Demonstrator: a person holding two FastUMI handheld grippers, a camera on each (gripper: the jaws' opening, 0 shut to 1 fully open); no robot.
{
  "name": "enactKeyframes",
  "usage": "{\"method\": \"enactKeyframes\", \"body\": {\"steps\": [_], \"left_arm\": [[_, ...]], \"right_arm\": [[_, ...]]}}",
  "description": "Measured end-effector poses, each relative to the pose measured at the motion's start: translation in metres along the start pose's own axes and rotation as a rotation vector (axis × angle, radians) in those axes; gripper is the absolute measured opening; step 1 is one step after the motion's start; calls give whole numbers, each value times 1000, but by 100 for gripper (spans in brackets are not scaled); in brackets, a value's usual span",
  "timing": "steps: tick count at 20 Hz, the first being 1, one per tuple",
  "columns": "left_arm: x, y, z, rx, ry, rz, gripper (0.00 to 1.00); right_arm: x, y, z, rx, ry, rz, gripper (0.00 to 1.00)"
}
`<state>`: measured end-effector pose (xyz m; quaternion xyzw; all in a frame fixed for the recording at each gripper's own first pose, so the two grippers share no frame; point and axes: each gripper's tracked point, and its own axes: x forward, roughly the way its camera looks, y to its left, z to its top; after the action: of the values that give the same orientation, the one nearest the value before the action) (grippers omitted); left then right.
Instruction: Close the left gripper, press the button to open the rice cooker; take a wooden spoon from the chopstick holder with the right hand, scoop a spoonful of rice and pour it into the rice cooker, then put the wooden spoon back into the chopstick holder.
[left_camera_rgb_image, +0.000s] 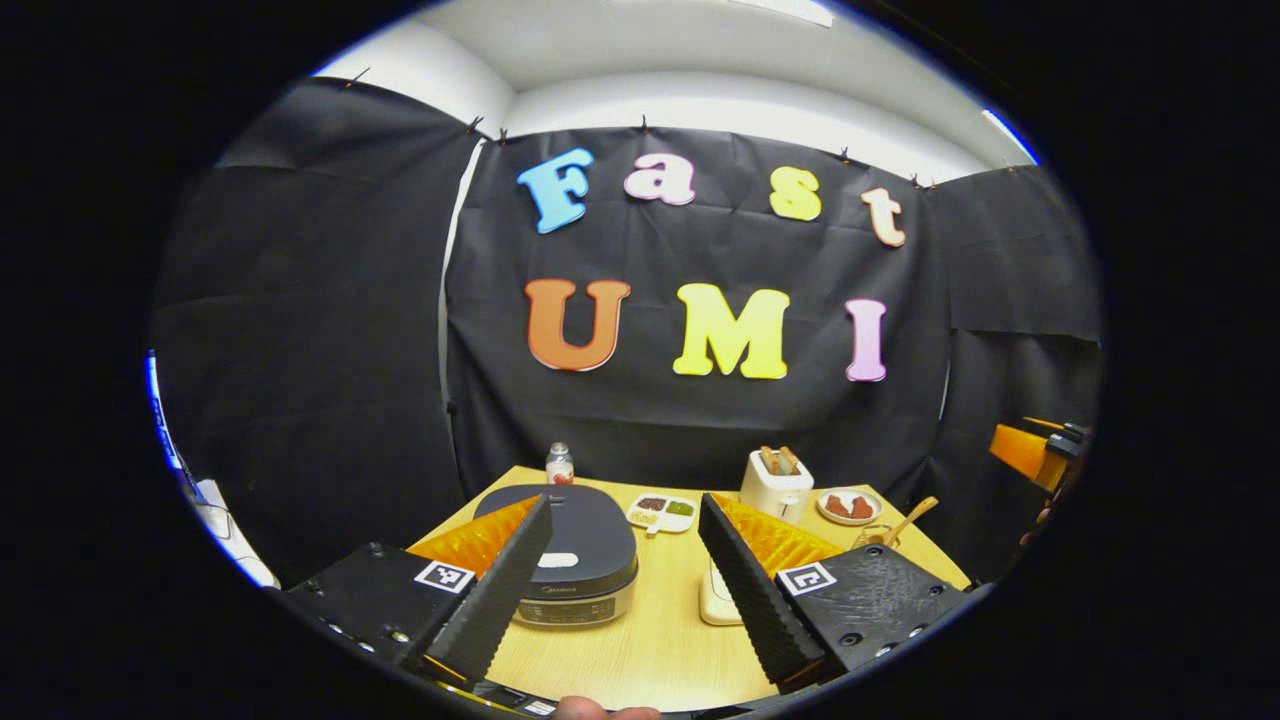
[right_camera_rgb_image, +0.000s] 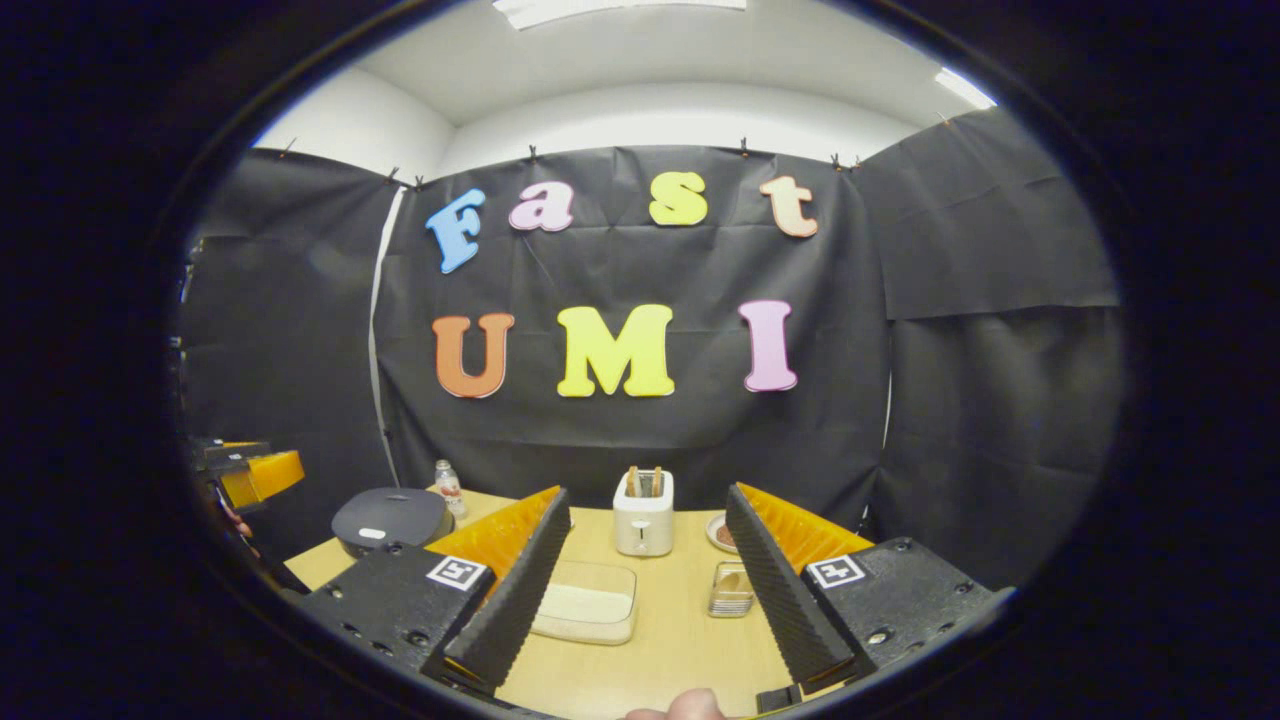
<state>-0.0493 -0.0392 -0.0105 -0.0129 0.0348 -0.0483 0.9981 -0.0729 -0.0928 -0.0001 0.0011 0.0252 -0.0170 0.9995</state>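
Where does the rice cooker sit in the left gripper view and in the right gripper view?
Left gripper view: the rice cooker sits low, left of centre, lid shut, partly behind that gripper's left finger.
Right gripper view: the rice cooker sits far left on the table, beside the small bottle.
Shared landmark: the white toaster, at the back of the table, right of the cooker in both views.

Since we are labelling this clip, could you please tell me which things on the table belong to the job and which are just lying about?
Job: rice cooker, wooden spoon, chopstick holder, rice container.
Lying about: toaster, bottle, sauce dish, snack plate.
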Motion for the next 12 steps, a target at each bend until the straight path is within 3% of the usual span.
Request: {"method": "enactKeyframes", "body": {"steps": [8, 12], "left_arm": [[-38, -23, 25, 28, -94, -32, 94], [-46, -32, 28, 22, -103, -36, 95]], "right_arm": [[-38, 13, 3, 44, -21, -22, 96], [-49, 12, 4, 18, -30, -55, 100]]}}
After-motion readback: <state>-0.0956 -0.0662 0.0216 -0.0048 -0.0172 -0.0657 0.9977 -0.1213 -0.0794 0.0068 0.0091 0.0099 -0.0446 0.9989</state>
